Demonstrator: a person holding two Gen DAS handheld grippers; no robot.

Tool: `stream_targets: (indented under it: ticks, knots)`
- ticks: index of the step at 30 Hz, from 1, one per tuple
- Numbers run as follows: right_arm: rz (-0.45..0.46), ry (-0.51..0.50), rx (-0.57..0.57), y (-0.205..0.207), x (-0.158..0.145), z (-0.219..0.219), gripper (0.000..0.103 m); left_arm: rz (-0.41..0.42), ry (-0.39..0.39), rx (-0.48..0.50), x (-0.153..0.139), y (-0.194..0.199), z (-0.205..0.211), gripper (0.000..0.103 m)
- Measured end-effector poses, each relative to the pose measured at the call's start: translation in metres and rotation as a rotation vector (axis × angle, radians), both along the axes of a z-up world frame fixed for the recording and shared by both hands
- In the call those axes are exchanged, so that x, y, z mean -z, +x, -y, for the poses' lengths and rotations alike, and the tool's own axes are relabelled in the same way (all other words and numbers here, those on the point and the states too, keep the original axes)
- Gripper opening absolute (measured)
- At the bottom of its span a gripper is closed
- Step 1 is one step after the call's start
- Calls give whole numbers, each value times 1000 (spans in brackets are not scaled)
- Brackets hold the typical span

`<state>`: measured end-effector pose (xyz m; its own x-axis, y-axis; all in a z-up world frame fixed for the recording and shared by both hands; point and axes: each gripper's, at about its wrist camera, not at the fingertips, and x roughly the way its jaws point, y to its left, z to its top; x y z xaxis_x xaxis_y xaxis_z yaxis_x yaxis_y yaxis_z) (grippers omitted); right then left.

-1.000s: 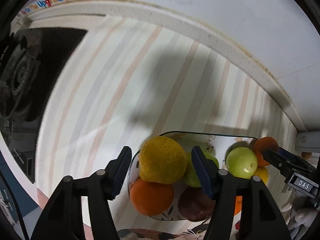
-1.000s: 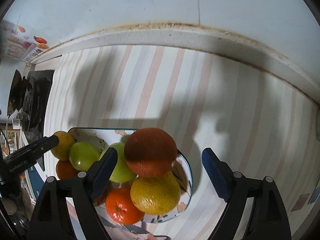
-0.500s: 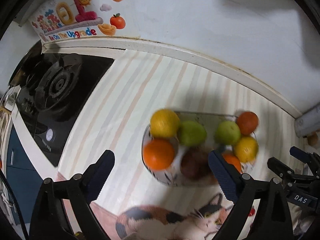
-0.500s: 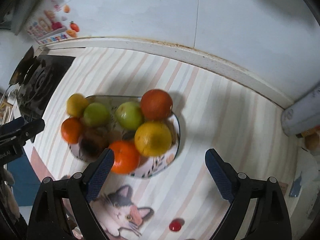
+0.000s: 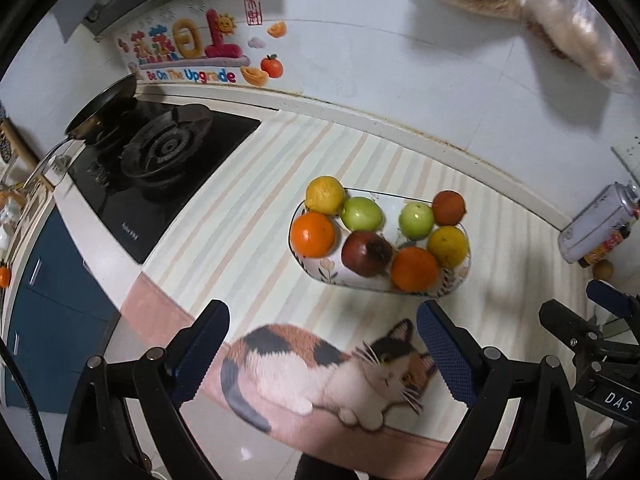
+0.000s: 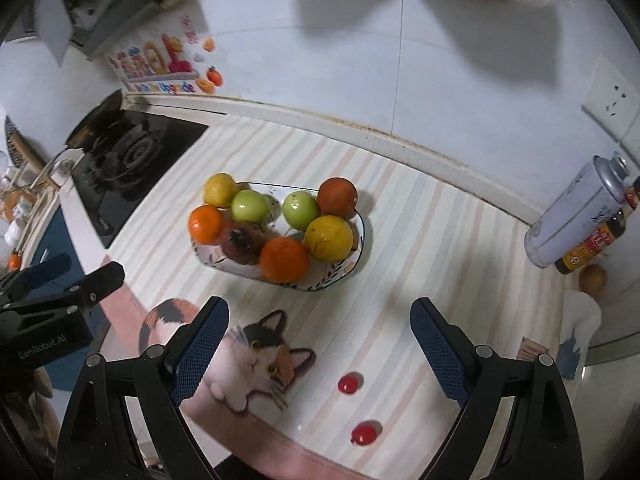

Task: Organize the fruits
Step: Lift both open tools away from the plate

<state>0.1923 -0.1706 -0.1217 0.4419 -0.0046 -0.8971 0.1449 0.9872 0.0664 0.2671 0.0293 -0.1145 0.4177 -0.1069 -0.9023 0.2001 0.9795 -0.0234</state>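
A white patterned oval plate [image 5: 332, 276] [image 6: 344, 268] on the striped counter holds several fruits. Among them are a yellow citrus [image 5: 325, 195], two green apples [image 5: 361, 213] [image 6: 300, 209], oranges [image 5: 312, 234] [image 6: 285, 259] and a dark red fruit [image 5: 367, 254]. My left gripper [image 5: 320, 320] hangs open above the counter's near side, nothing between its blue pads. My right gripper [image 6: 319, 312] is open too and empty, short of the plate. Each gripper shows at the edge of the other's view: the right gripper [image 5: 592, 320] and the left gripper [image 6: 80, 280].
A black gas stove [image 5: 160, 160] with a pan [image 5: 100, 108] lies left of the plate. A spray can [image 6: 572, 216] and a sauce bottle [image 6: 592, 240] stand at the right wall. Two small red round things [image 6: 347, 384] lie near the front edge by the printed cat [image 5: 332, 368].
Both grippers have pulled back and up from the plate. The left jaws, earlier on either side of the yellow fruit, have spread wide; the fruit stays on the plate.
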Motion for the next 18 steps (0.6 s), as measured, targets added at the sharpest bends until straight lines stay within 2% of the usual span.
stream_targets:
  ticks: [9, 18]
  knots:
    - [83, 6, -37, -58, -54, -12, 94, 89, -30, -10, -53, -51, -9, 96]
    - [142, 25, -36, -94, -89, -18, 94, 169, -28, 15, -94, -85, -15, 96]
